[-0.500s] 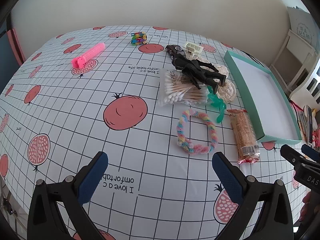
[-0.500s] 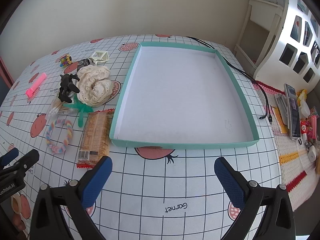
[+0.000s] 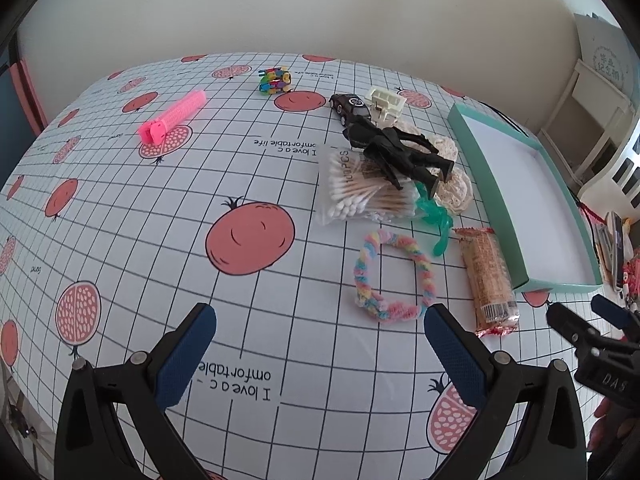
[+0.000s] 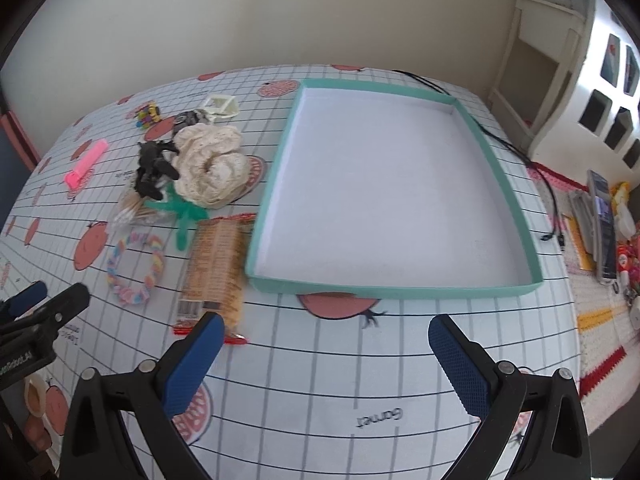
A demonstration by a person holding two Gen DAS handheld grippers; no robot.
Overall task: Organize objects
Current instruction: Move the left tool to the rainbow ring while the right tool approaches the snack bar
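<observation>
While both grippers hover over the table, nothing is gripped: left gripper has fingers wide apart over bare tablecloth, right gripper likewise, spread in front of the tray.

Surface: white grid tablecloth with pomegranate prints and text. Teal tray with white floor sits on the right half, nothing in it.

Clutter sits left of the tray: snack bar just beside the tray's near-left corner, pastel ring next to it, green toy, swab bag with a black figure lying on it, cream cloth touching the figure, toy car and cream frame behind. Pink comb and coloured block toy lie well apart, toward the far left.

Room: plain cream wall behind the table, white shelving at right. Black cable runs along the tray's right side; phone-like items and small clutter on a crochet mat at the right edge.
</observation>
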